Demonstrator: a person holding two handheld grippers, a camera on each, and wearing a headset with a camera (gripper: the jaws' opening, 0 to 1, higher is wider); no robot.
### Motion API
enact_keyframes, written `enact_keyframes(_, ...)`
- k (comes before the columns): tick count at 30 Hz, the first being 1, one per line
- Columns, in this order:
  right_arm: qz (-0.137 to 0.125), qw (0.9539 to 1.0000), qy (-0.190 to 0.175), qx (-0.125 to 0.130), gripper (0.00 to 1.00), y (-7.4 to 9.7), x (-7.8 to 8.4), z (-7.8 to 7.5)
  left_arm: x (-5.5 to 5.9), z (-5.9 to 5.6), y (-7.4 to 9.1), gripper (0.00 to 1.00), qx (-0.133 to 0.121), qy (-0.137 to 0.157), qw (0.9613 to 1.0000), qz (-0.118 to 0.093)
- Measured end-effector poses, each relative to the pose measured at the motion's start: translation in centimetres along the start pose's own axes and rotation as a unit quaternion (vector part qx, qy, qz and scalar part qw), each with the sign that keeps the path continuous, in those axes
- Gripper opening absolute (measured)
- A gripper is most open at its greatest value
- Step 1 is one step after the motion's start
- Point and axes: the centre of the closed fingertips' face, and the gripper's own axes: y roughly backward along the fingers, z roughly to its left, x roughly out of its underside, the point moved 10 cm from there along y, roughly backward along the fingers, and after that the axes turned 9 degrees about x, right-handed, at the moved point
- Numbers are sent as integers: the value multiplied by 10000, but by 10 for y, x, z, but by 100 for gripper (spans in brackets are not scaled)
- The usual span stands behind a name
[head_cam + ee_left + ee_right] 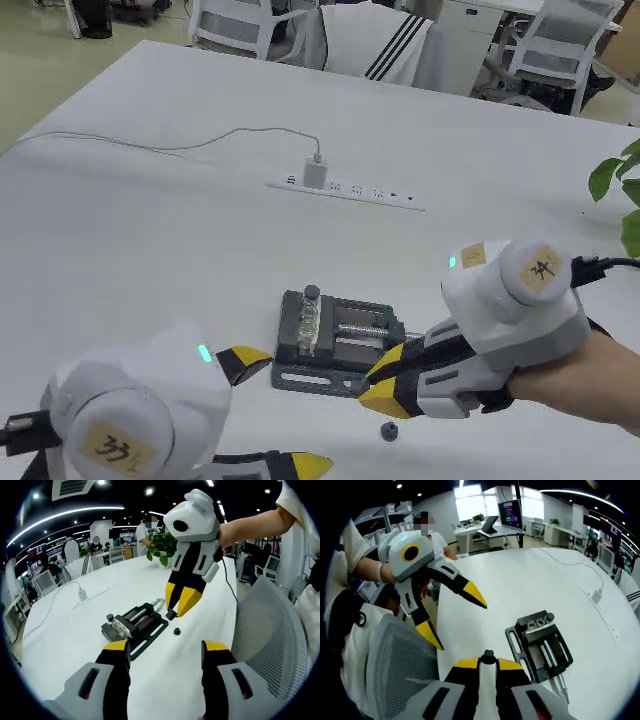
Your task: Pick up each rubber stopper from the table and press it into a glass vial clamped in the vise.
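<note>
Head view and both gripper views of a white table point(150, 230) carrying a small dark vise point(340, 352). The vise clamps a row of clear glass vials point(311, 322) between its faces; the vial at one end of the row already bears a dark fitted stopper point(312, 293), while the others stand with open mouths. The right gripper point(487, 661) hangs just beside the screw end of the vise, its jaws drawn narrow onto a dark held stopper point(487, 654) that shows pinched at the yellow tips. A loose stopper point(389, 431) lies on the table near the front edge of the vise, just below the right gripper and apart from it. The left gripper point(275, 415) sits at the near edge of the table, on the opposite side of the vise, jaws spread wide with nothing between them. Behind the vise and well apart from it, a white power strip point(370, 192) holds a plugged charger point(315, 173), whose cable point(150, 147) trails across the table
</note>
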Motion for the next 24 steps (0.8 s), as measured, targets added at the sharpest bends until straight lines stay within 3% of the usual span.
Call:
enact_keyframes(6,325,9980,513,-156,7,15,-3,9,-10,-9,-7,42,310,-247,9992,17)
enact_keyframes(11,472,9958,736,-268,7,23,-7,17,-18,-17,-14,35,504,-569,9970,106)
enact_keyframes(24,791,9896,1056,-572,7,19,-10,35,-28,-33,-25,13,827,-1145,9897,237)
